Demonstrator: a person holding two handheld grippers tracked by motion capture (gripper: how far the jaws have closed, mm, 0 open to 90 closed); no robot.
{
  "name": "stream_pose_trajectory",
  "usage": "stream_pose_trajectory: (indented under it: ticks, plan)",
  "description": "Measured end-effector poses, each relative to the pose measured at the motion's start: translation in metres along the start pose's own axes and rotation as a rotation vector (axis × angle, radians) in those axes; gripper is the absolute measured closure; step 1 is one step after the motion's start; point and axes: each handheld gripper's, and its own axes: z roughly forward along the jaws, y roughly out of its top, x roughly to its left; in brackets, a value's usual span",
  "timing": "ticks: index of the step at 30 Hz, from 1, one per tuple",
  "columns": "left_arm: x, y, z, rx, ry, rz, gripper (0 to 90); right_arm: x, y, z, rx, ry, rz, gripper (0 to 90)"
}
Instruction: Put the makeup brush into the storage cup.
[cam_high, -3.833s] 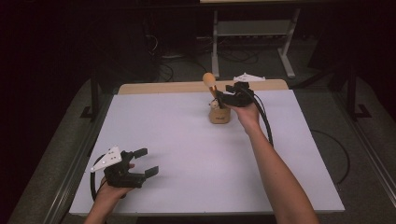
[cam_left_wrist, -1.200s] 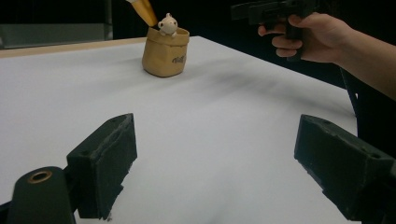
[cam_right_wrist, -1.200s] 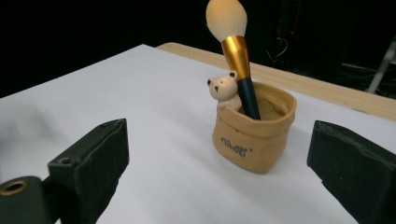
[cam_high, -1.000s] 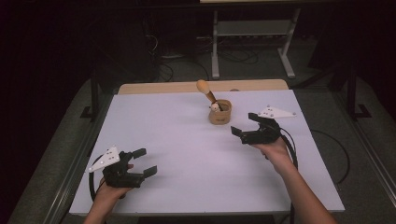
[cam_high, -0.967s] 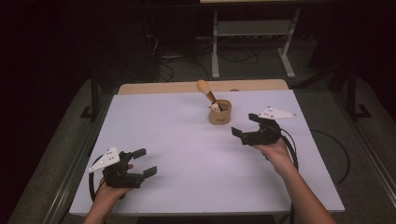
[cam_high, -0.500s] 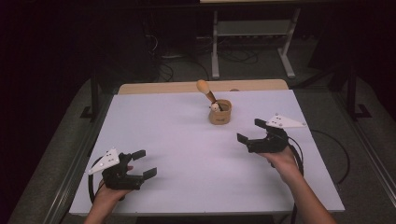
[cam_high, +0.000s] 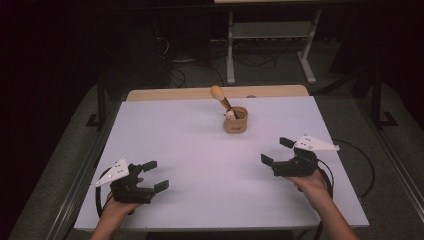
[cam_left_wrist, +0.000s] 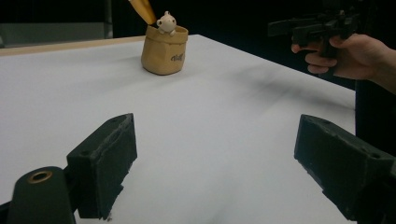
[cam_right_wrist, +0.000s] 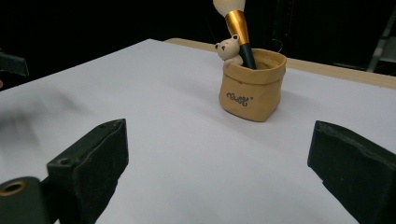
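The white rectangular counter (cam_high: 200, 160) carries one group of things: a small tan fabric pouch-shaped pot (cam_high: 235, 120) near the far edge, slightly right of centre. A brush with a gold ferrule and pale rounded head (cam_high: 220, 96) stands in the pot, leaning toward the far left. A small cream bear figure (cam_right_wrist: 229, 49) sits at the pot's rim, touching the brush. Beyond the counter, a strip of bare wooden board (cam_high: 215, 93) and a grey metal frame (cam_high: 270, 35) stand in the dark background. Nothing lies between either gripper and the pot.

The left gripper (cam_high: 150, 176) is held low over the near left corner of the counter, its hand (cam_high: 116, 209) entering from the bottom edge. Its fingers (cam_left_wrist: 105, 161) are spread wide and hold nothing.

The right gripper (cam_high: 278, 152) is held over the near right part of the counter, pointing left. Its fingers (cam_right_wrist: 91, 165) are spread wide and hold nothing.

The pot stands well apart from both grippers: far ahead and right of the left one, nearer to the right one, seen between the right gripper's fingers in the right gripper view.
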Motion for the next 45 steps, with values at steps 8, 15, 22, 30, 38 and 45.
stream_pose_trajectory:
  ticks: [8, 15, 22, 30, 38, 45]
  plan:
    - [0.0, 0.0, 0.001, -0.007, -0.005, -0.002, 12.7, 0.0, -0.01, -0.017, -0.013, -0.011, 0.014, 4.5]
    - [0.0, 0.001, 0.001, -0.011, -0.005, 0.001, 12.7, 0.0, -0.021, -0.035, -0.015, -0.028, 0.027, 4.5]
    - [0.0, 0.001, 0.001, -0.014, -0.003, 0.005, 12.7, 0.005, -0.034, -0.046, 0.005, -0.037, 0.022, 4.5]
    - [-0.001, 0.002, 0.0, -0.012, -0.005, 0.017, 12.7, 0.007, -0.041, -0.049, 0.024, -0.045, 0.013, 4.5]
    - [-0.001, 0.002, 0.001, -0.009, -0.006, 0.018, 12.7, 0.008, -0.043, -0.046, 0.055, -0.046, -0.018, 4.5]
    - [-0.001, 0.002, 0.001, -0.007, -0.002, 0.018, 12.8, 0.008, -0.043, -0.044, 0.066, -0.042, -0.022, 4.5]
